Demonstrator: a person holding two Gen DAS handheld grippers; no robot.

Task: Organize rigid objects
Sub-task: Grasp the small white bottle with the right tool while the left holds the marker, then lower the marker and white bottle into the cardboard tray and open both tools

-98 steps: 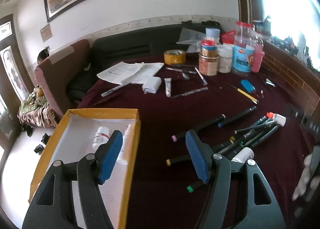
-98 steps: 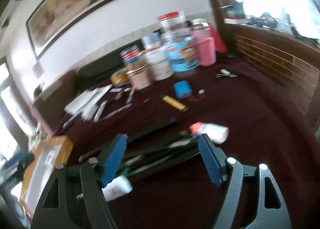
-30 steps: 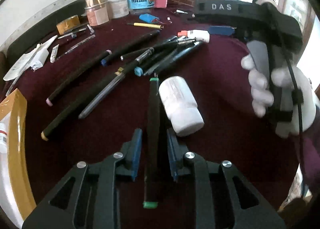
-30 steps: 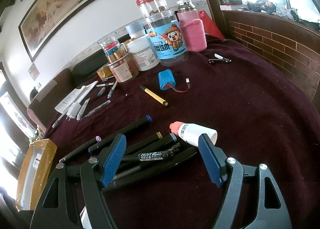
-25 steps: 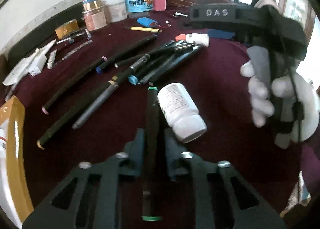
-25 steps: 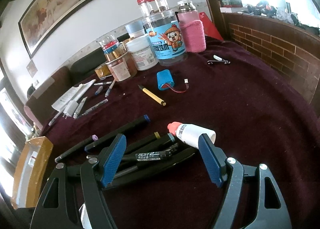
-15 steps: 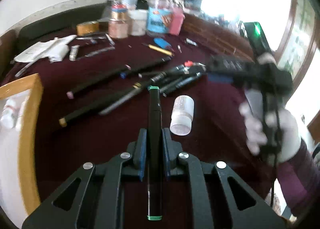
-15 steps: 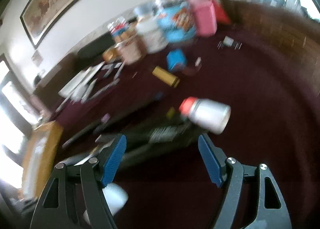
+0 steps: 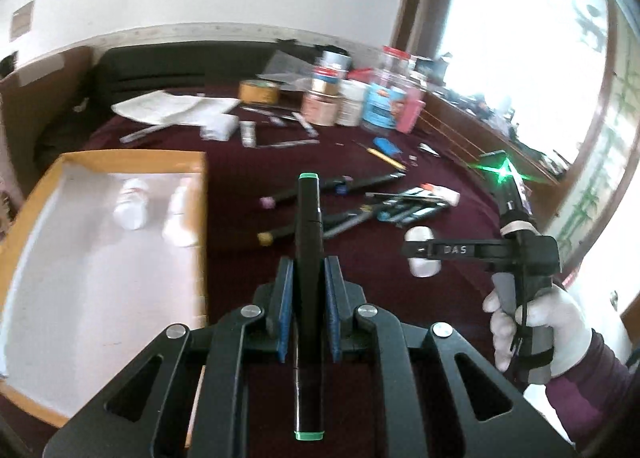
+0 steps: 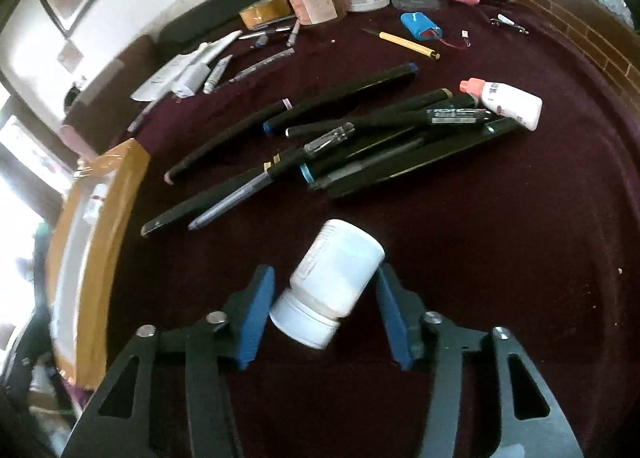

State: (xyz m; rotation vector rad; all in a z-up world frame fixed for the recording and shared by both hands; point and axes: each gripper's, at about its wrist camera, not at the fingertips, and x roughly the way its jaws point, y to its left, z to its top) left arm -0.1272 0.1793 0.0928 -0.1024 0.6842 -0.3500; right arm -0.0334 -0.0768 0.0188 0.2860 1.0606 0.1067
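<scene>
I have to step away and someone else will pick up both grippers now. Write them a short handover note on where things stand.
Left gripper: shut on a black marker with green ends, lifted off the table, the cardboard box ahead to its left.
Right gripper: jaws have just been closing around the white pill bottle lying on the maroon cloth; a gap shows on both sides, so not gripped yet.
Done: two white bottles lie in the box.
Left: box this marker and bottle, then the pile of markers and pens and the red-capped bottle.
</scene>
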